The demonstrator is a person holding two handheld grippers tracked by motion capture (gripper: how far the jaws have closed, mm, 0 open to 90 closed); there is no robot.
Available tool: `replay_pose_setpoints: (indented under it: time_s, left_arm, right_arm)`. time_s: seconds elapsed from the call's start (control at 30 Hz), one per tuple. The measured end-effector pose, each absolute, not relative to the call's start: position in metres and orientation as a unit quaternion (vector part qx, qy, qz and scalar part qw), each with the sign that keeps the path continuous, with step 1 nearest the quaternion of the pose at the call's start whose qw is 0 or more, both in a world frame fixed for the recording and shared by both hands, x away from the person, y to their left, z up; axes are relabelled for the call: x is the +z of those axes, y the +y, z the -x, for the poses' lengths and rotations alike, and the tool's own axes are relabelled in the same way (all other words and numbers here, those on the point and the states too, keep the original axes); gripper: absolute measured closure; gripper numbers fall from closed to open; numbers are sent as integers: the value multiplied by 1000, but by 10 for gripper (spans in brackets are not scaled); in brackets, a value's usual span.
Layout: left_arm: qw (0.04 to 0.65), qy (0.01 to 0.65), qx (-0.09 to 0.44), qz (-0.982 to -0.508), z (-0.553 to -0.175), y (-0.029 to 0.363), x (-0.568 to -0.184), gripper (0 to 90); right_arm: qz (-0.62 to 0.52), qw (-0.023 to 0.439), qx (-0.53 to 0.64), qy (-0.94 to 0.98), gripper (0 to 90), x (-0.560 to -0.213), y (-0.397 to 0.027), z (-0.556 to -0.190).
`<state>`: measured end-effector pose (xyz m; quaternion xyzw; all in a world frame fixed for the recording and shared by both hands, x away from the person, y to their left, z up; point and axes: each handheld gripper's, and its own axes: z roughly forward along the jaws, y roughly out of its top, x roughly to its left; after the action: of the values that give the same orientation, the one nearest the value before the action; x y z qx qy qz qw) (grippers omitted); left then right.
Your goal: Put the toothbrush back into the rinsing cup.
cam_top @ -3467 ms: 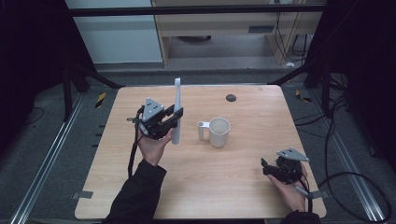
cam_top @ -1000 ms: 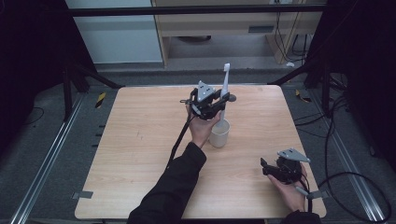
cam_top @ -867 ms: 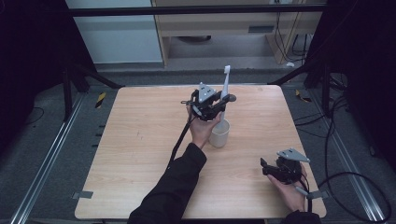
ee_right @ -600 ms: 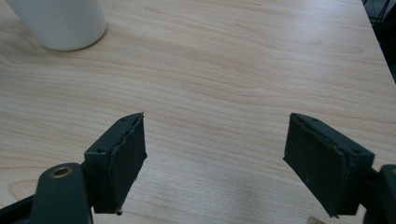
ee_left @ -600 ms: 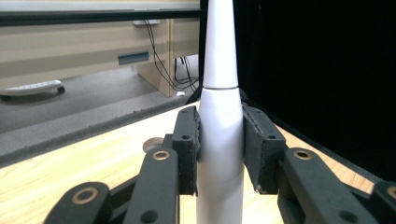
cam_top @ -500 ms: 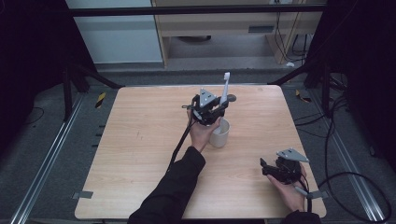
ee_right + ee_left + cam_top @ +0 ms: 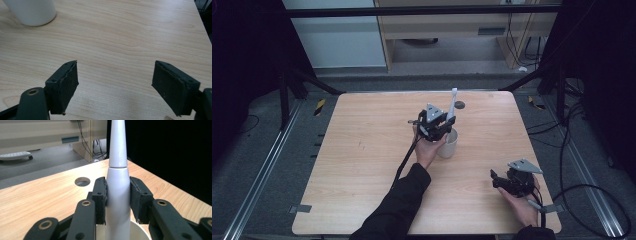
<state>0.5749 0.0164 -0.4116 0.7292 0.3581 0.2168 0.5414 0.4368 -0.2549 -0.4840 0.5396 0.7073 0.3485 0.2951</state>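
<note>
Toothbrush (image 7: 118, 195) stands upright, clamped in your left gripper (image 7: 117, 197) directly over the white mug (image 7: 448, 143) mid-table; your right gripper (image 7: 115, 85) rests wide open, empty, near the table's (image 7: 362, 150) front corner.

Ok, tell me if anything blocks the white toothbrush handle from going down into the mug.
Nothing visible does. The left tool is clamped on the toothbrush handle, upright right above the open mug, whose rim shows just beneath the handle in the left gripper view. The right tool sits well off, near the table's corner.
</note>
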Motion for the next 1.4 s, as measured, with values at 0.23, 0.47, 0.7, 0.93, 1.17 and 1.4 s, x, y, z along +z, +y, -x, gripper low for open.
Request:
replay_pose_setpoints:
  time_s: [0.23,0.47,0.7,0.93,1.17,1.4]
  left_arm:
    - [534,358,210,-737,-575,13,-419,668]
    - [523,360,206,-745,-575,13,-427,667]
    - [519,361,200,-749,-577,13,-432,665]
    - [516,357,198,-753,-578,14,-432,619]
    - [516,350,198,-756,-574,17,-429,568]
    - [511,344,199,-762,-564,29,-417,504]
  right_arm:
    - [-539,293,349,708,208,-484,-255,-437]
    - [-538,294,349,709,208,-484,-254,-437]
    - [-537,294,348,710,208,-484,-254,-437]
    - [-537,293,349,710,207,-484,-254,-437]
    - [-536,294,348,710,208,-484,-254,-437]
    - [-537,295,346,710,207,-484,-254,-437]
